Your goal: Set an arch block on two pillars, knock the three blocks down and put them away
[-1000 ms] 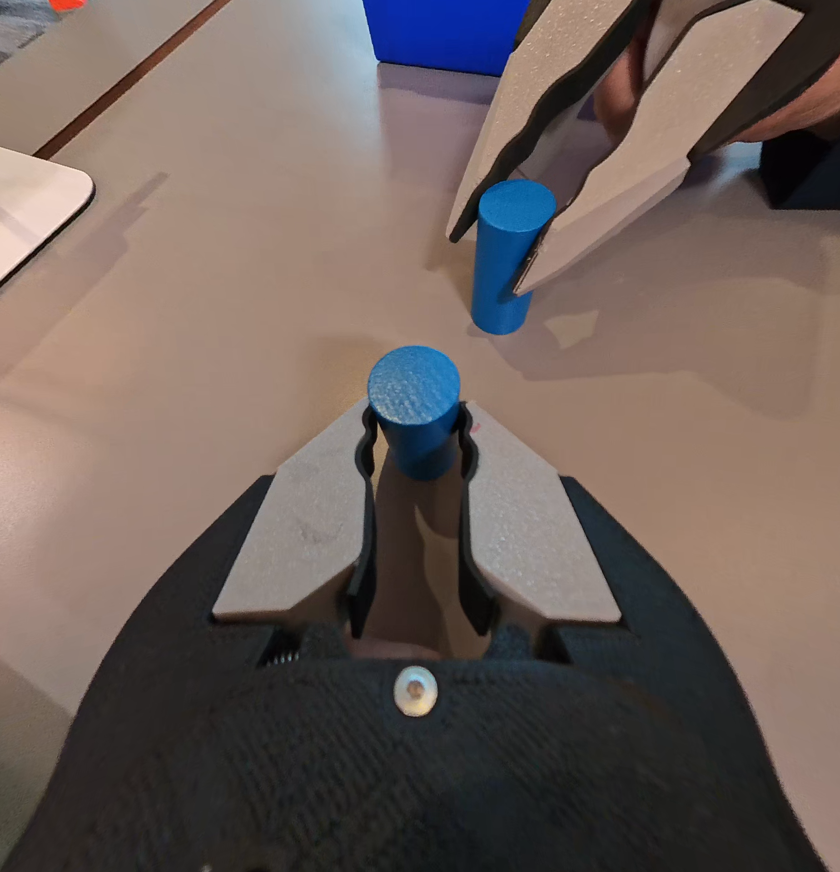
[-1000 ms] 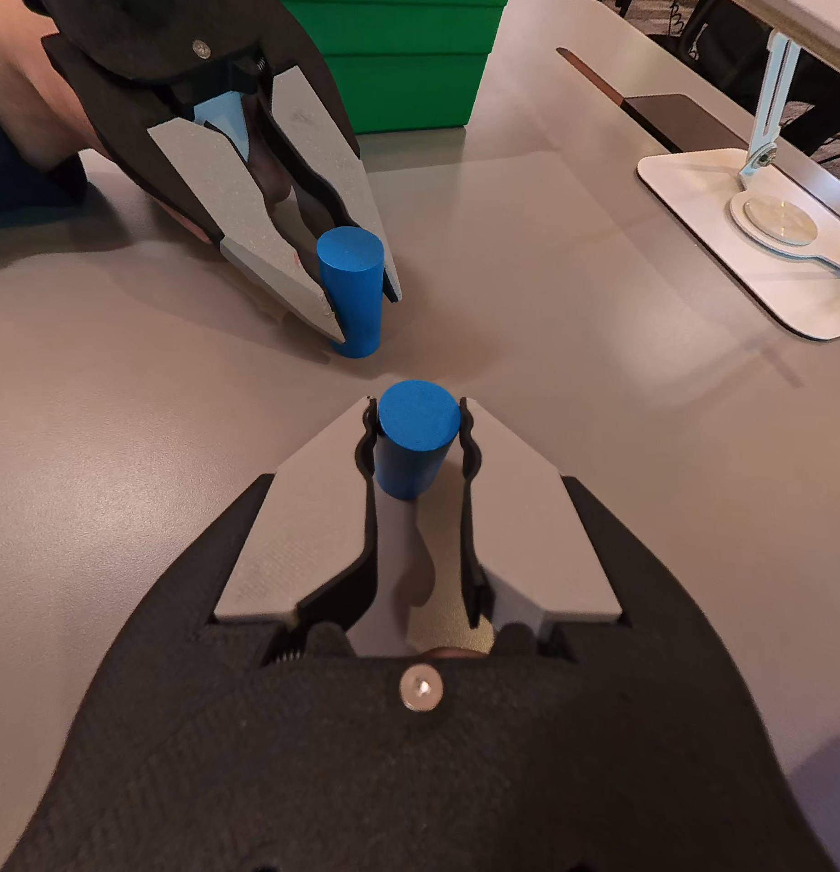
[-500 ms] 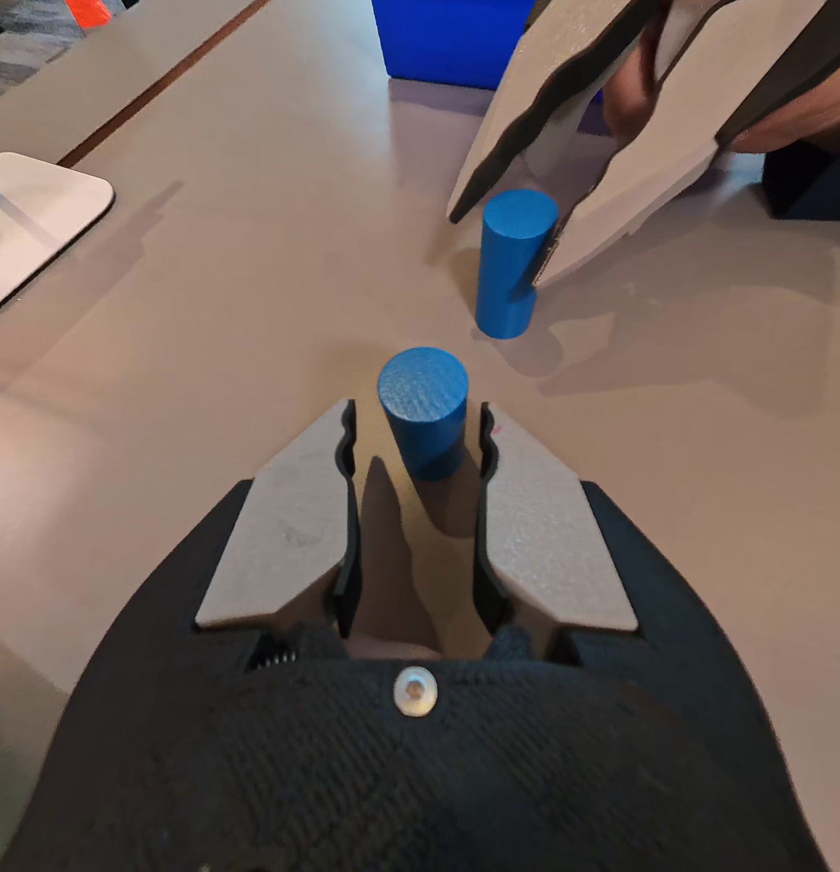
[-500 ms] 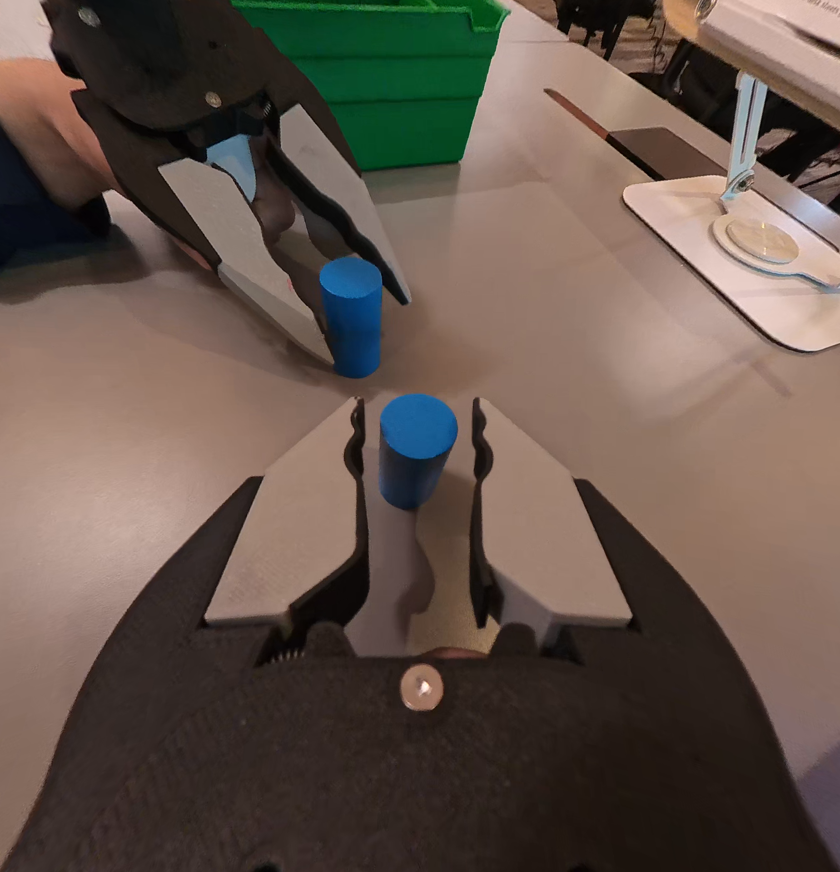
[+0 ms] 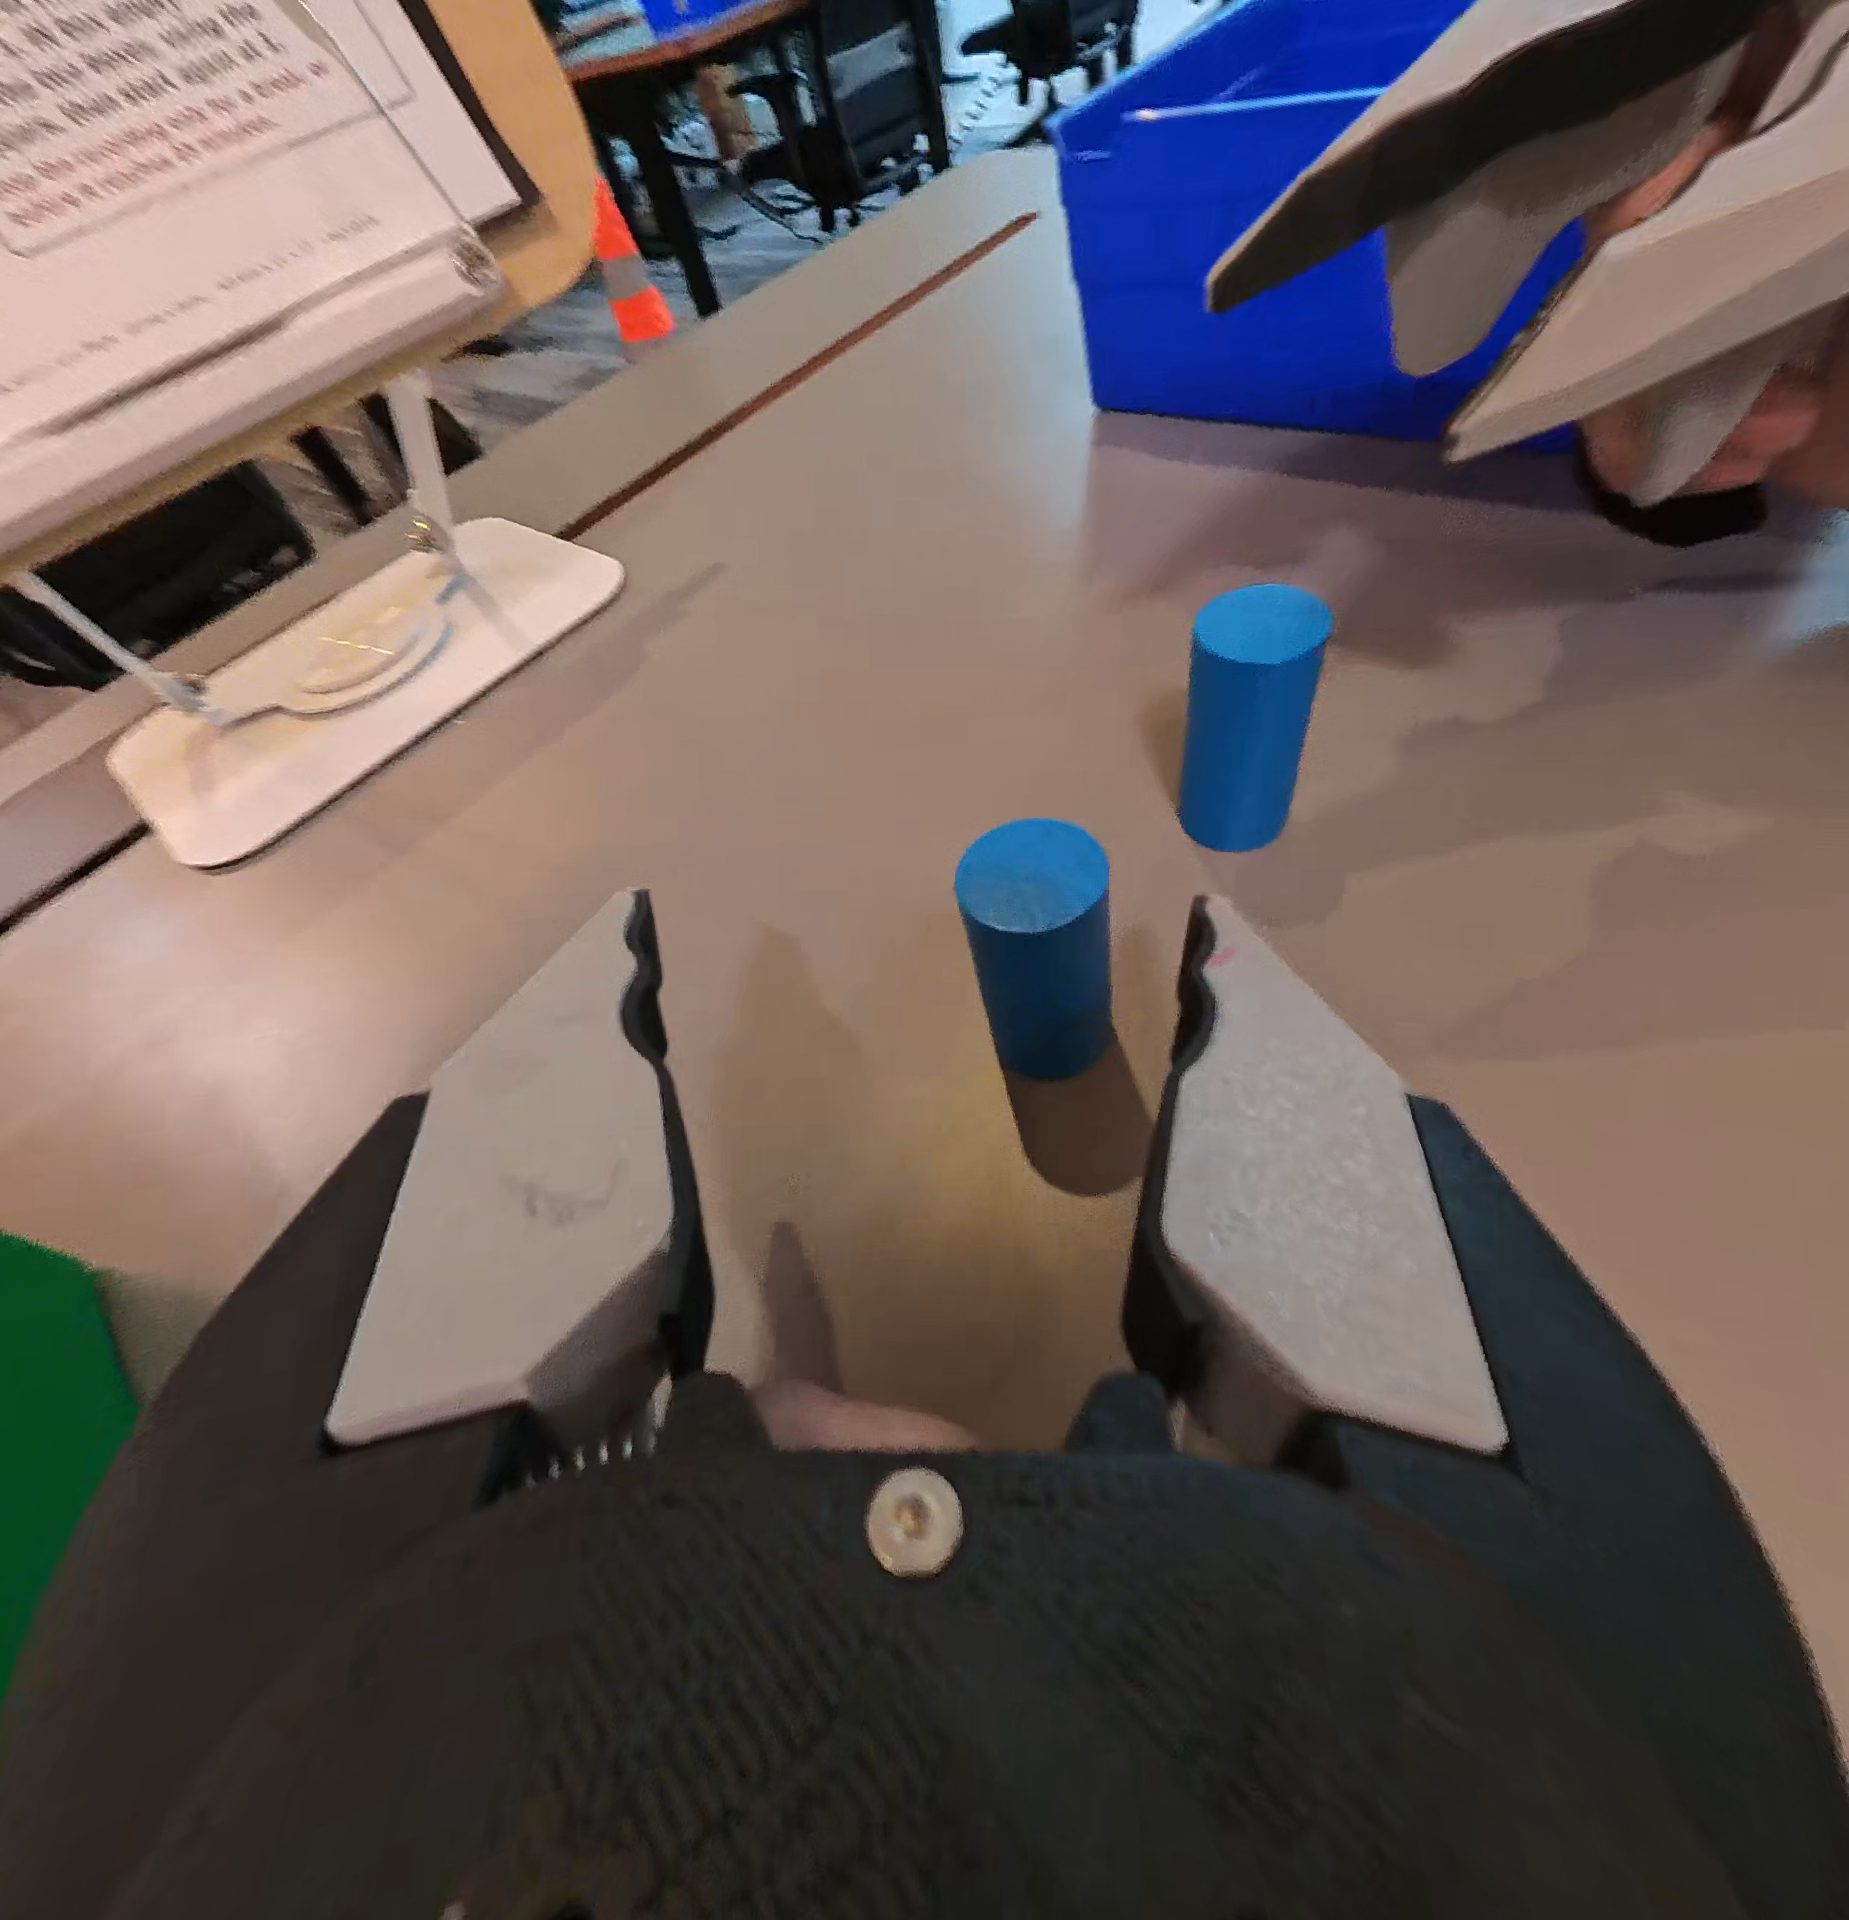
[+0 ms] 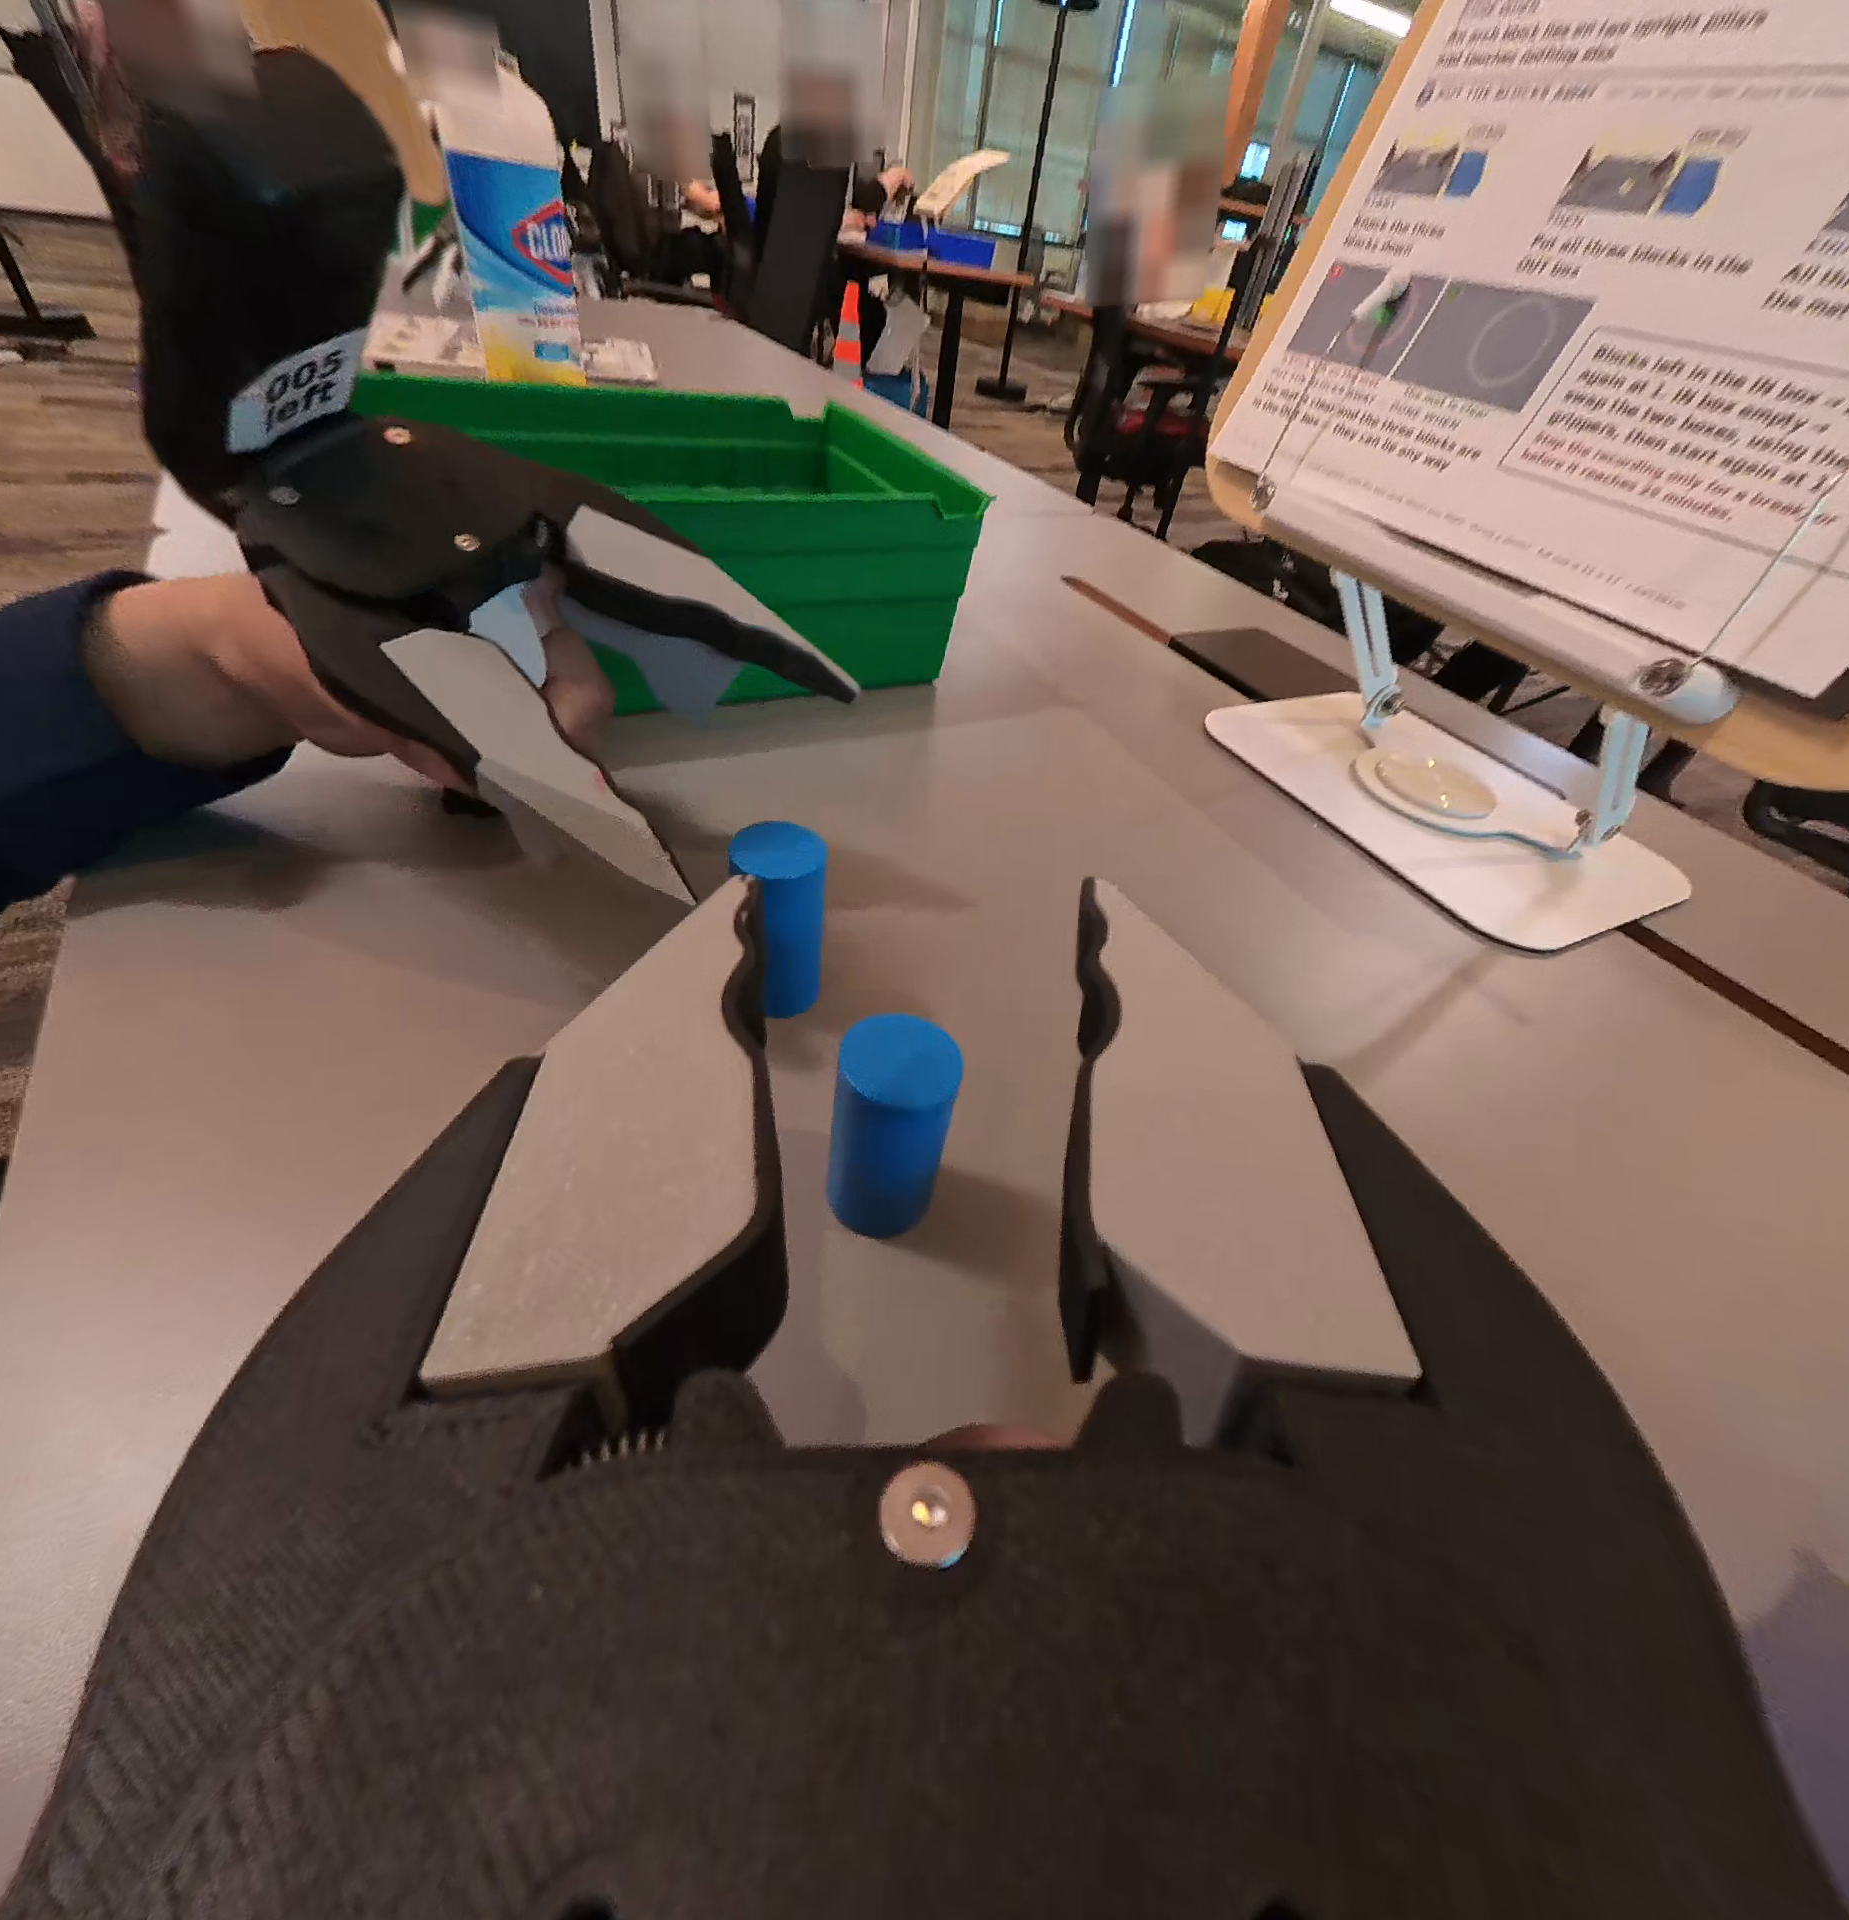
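2 blue pillars are seen standing upright and apart on the grey surface (image 5: 795, 540), one (image 5: 1034, 945) between the spread fingers of the left tool (image 5: 915, 966), the other (image 6: 894, 1127) between those of the right tool (image 6: 915, 956). Both tools are held wide open, with clear gaps beside each pillar, and nothing is gripped. A green bin (image 6: 795, 540) and a blue bin (image 5: 1263, 260) are set farther back.
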A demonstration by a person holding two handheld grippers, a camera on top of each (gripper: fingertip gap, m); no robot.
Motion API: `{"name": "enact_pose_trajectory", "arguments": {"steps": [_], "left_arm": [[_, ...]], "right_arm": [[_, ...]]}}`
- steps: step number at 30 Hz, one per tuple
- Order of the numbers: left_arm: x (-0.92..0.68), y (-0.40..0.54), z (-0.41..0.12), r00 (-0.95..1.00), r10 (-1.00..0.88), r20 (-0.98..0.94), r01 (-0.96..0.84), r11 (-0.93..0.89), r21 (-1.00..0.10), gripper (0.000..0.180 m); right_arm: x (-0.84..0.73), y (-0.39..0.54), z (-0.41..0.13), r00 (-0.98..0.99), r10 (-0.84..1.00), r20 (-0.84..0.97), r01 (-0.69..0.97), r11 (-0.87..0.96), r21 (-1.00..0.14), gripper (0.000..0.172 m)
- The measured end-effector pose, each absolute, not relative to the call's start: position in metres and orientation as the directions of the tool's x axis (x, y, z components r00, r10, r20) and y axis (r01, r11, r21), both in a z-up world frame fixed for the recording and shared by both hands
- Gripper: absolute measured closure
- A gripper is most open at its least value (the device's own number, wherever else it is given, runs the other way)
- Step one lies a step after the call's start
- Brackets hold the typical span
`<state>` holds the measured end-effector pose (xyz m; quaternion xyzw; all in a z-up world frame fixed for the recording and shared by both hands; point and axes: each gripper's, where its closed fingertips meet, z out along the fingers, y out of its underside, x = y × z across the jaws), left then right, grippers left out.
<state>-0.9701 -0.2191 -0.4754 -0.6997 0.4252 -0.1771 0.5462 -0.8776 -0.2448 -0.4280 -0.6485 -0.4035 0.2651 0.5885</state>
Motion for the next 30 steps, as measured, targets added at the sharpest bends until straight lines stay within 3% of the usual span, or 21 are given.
{"name": "enact_pose_trajectory", "arguments": {"steps": [4,8,15,26,30], "left_arm": [[-0.968,-0.248,-0.43,0.579,-0.756,-0.306,-0.337,0.12,-0.934,0.099],[-0.969,-0.292,-0.384,0.539,-0.764,-0.355,-0.306,0.216,-0.927,0.088],[-1.044,-0.308,-0.313,0.711,-0.638,-0.294,-0.168,0.252,-0.953,0.098],[-1.196,-0.255,-0.334,0.933,-0.359,-0.033,-0.042,-0.017,-0.999,0.101],[-1.231,-0.242,-0.352,0.955,-0.296,-0.028,-0.055,-0.083,-0.995,0.1]], "right_arm": [[-0.876,-0.247,-0.422,0.538,0.833,0.125,0.183,0.029,-0.983,0.114],[-0.877,-0.249,-0.421,0.533,0.837,0.127,0.185,0.032,-0.982,0.114],[-0.876,-0.251,-0.426,0.542,0.829,0.137,0.202,0.03,-0.979,0.117],[-0.877,-0.246,-0.437,0.543,0.836,0.08,0.189,-0.029,-0.982,0.119],[-0.881,-0.245,-0.445,0.538,0.838,0.094,0.228,-0.038,-0.973,0.119]]}}
